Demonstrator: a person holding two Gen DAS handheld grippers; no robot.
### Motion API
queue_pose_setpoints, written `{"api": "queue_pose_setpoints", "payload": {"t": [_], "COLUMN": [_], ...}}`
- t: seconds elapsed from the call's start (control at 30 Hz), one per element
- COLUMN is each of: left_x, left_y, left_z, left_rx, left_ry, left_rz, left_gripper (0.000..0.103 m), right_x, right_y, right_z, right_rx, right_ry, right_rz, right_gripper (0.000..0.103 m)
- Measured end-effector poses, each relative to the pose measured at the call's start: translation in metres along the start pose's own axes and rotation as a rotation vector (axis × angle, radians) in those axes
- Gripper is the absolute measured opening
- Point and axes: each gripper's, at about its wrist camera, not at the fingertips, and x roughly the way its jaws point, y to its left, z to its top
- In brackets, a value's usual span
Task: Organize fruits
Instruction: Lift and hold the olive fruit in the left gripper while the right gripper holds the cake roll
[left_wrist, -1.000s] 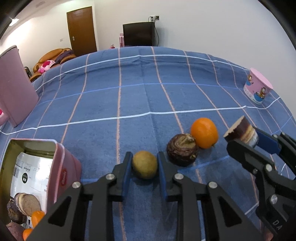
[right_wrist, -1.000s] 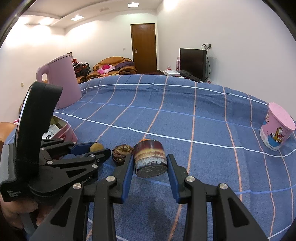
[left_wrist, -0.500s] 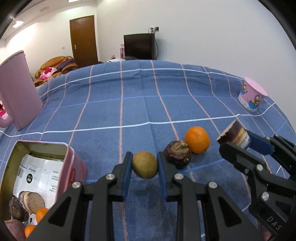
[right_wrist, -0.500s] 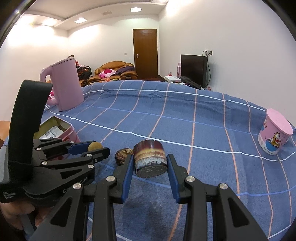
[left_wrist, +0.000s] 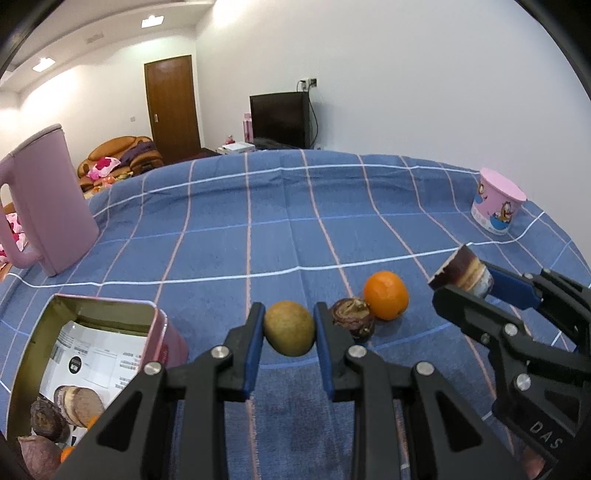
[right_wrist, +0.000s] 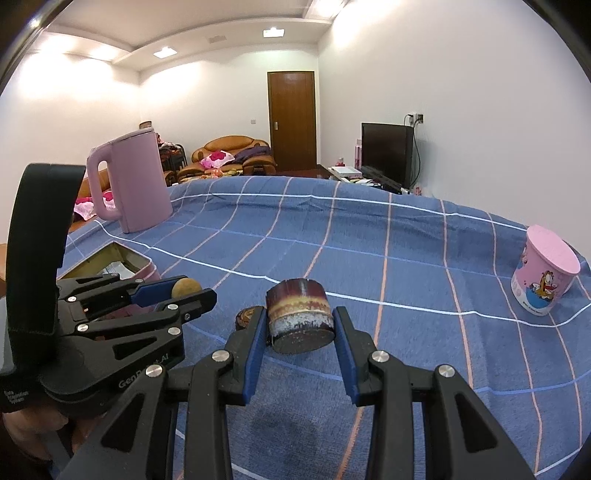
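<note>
My left gripper (left_wrist: 289, 328) is shut on a brown-green kiwi (left_wrist: 289, 328), held above the blue checked cloth. My right gripper (right_wrist: 300, 319) is shut on a short purple-brown yam chunk (right_wrist: 298, 315); the left wrist view shows that chunk (left_wrist: 461, 271) at the right. On the cloth lie an orange (left_wrist: 386, 295) and a dark knobbly taro (left_wrist: 352, 317), just right of the kiwi. A pink tin (left_wrist: 159, 332) sits at the lower left, open, with yam pieces and small oranges inside. The right wrist view shows the left gripper (right_wrist: 192, 291) holding the kiwi (right_wrist: 186, 287) beside the tin (right_wrist: 146, 267).
A pink kettle (left_wrist: 48, 203) stands at the left back of the table (left_wrist: 295, 206). A pink cartoon cup (left_wrist: 496, 206) stands at the far right edge. Beyond the table are a sofa, a door and a dark television.
The left gripper has risen and tilted up with the kiwi, so the cloth, orange and taro sit lower in its view. The right gripper still grips the yam chunk, its view tilted up slightly.
</note>
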Motion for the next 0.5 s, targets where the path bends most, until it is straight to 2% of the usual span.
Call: {"api": "queue_pose_setpoints", "payload": {"t": [0.5], "left_x": [-0.016], "left_y": [0.001], "left_z": [-0.003], "left_rx": [0.003], "left_ry": [-0.072], "left_rz": [0.013], "left_gripper": [0.028], "right_x": [-0.008], "right_y": [-0.001], "right_z": [-0.001], "right_rx": [-0.003], "right_ry": [-0.047], "right_rz": [-0.002], "right_gripper": [0.038]}}
